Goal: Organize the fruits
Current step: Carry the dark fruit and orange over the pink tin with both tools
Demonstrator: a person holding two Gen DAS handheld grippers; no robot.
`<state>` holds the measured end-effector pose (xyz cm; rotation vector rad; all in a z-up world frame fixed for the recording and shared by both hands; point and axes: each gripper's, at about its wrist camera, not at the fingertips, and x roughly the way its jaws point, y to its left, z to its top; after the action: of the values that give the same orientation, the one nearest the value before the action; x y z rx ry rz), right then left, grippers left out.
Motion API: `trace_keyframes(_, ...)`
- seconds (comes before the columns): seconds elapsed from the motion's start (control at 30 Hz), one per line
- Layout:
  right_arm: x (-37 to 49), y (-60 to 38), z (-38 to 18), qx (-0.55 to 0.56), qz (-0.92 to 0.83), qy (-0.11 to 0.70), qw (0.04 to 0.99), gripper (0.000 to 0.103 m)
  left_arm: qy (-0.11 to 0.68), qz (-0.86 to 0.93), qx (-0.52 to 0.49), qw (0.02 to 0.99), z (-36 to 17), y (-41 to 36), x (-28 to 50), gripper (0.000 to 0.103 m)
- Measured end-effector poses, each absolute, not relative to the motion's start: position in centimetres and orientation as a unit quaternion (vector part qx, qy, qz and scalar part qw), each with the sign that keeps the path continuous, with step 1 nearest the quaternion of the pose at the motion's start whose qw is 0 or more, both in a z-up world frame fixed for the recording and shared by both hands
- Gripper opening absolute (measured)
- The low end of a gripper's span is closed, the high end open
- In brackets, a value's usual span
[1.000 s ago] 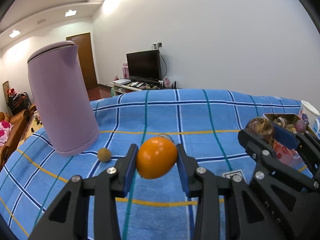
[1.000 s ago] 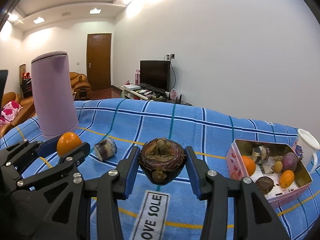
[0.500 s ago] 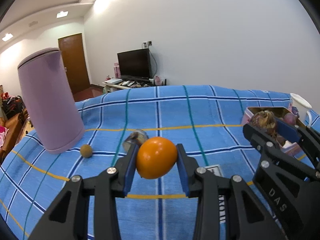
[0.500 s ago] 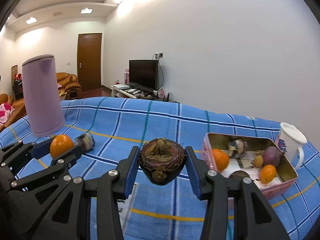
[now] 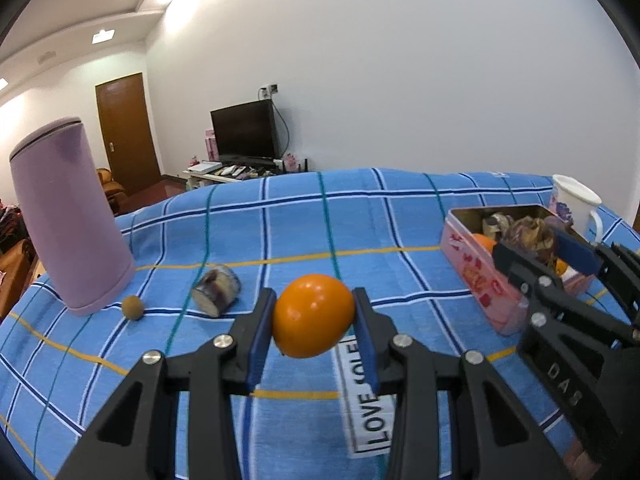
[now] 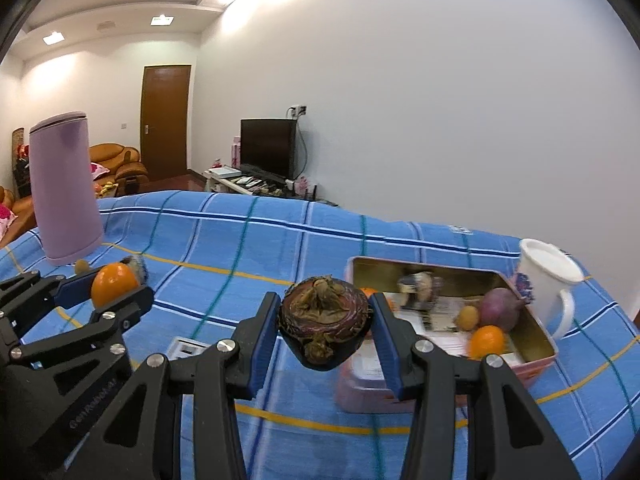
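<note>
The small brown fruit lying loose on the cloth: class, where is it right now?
In the left wrist view the small brown fruit lies on the cloth at the left, just right of the purple jug's base and left of the cut fruit piece.

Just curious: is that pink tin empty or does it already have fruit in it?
Partly filled: the open pink tin already holds several fruits, bare floor between.

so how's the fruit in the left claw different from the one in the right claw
The orange in the left claw is bright, smooth and glossy; the dark purple fruit in the right claw is dull and rough, with a dried brown leafy cap. The orange looks egg-shaped, the dark purple fruit squatter. Both are clamped between blue pads, held above the blue plaid cloth.
</note>
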<state>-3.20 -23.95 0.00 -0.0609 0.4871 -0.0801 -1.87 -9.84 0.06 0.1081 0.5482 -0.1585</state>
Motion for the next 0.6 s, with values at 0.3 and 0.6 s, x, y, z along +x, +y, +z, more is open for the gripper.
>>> trace_keyframes(0.3, -3.9, -27.8, 0.0, -0.033, -0.063, 0.237, 0.969, 0.047, 0.268, -0.09, 0.06, 0.957, 0.1, -11.9, -1.9, 0.04)
trace_keyframes(0.6, -4.0, -30.4, 0.1, -0.034, -0.087, 0.233, 0.968, 0.047, 0.265, -0.117, 0.064, 0.955, 0.3, -14.8, -1.7, 0.04)
